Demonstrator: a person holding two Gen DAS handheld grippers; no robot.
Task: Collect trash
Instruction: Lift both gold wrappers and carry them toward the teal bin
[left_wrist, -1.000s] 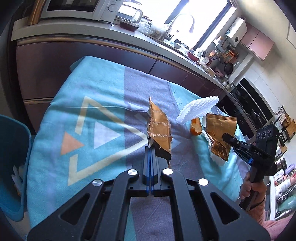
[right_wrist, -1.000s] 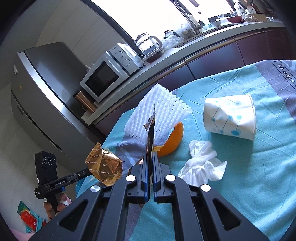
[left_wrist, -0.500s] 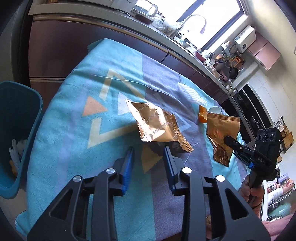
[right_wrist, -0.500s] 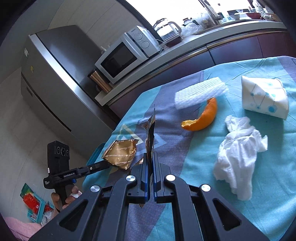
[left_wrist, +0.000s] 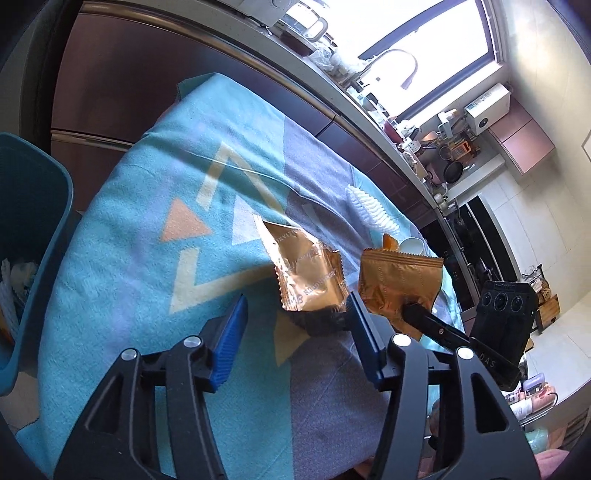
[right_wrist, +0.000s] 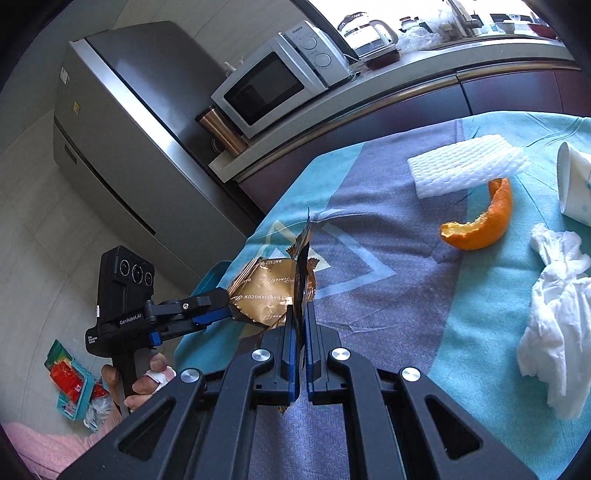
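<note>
My left gripper (left_wrist: 295, 325) is open with its jaws wide apart. A gold snack wrapper (left_wrist: 308, 273) lies on the blue tablecloth (left_wrist: 147, 206) just ahead of it, near the right finger. My right gripper (right_wrist: 303, 325) is shut on a second gold wrapper (left_wrist: 400, 284) and holds it upright, edge-on in the right wrist view (right_wrist: 301, 266). The first wrapper shows in the right wrist view (right_wrist: 262, 291) at the tips of the left gripper (right_wrist: 221, 306). An orange peel (right_wrist: 487, 218), a white foam net (right_wrist: 465, 166), a crumpled tissue (right_wrist: 554, 325) and a paper cup (right_wrist: 576, 184) lie on the cloth.
A teal bin (left_wrist: 26, 236) with some trash inside stands off the table's left edge. A kitchen counter with a microwave (right_wrist: 280, 81) and kettle runs behind the table, next to a steel fridge (right_wrist: 122, 140). Packets lie on the floor (right_wrist: 70, 380).
My left gripper opened and let go of its gold wrapper, which now lies flat on the cloth. My right gripper carried its wrapper leftwards, close beside the left gripper.
</note>
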